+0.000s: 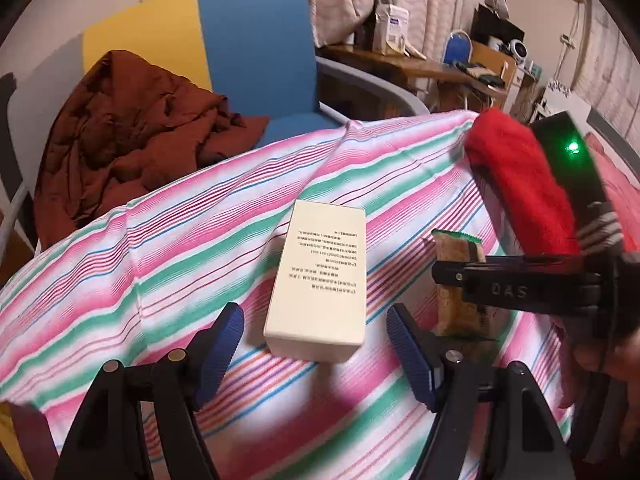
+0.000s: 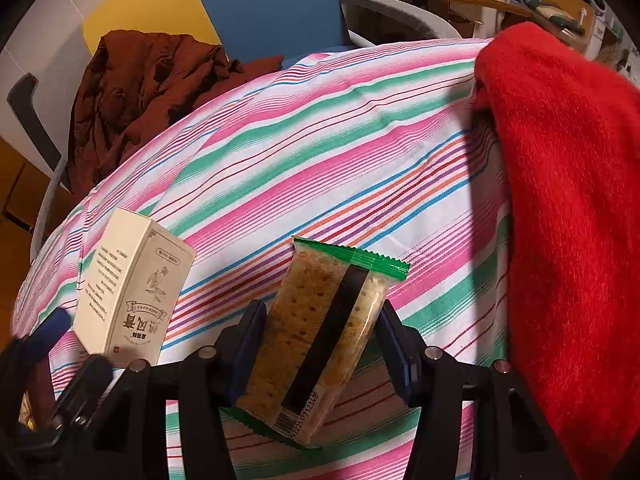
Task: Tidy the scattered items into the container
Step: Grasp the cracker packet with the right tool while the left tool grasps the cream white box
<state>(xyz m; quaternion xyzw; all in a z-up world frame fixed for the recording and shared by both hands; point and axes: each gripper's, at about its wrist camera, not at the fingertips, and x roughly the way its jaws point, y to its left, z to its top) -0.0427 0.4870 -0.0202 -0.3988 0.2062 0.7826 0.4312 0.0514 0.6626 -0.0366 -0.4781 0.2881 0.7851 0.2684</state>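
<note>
Right gripper [image 2: 320, 344] of mine clasps one clear, green-edged cracker packet [image 2: 320, 344]; left gripper [image 1: 316, 354] spread wide (nothing held) before one cream cardboard box [image 1: 320, 276] lying on the striped cloth [image 2: 340, 152].

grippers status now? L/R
Left gripper: open, empty, jaws either side of the cream box.
Right gripper: shut on the cracker packet.
</note>
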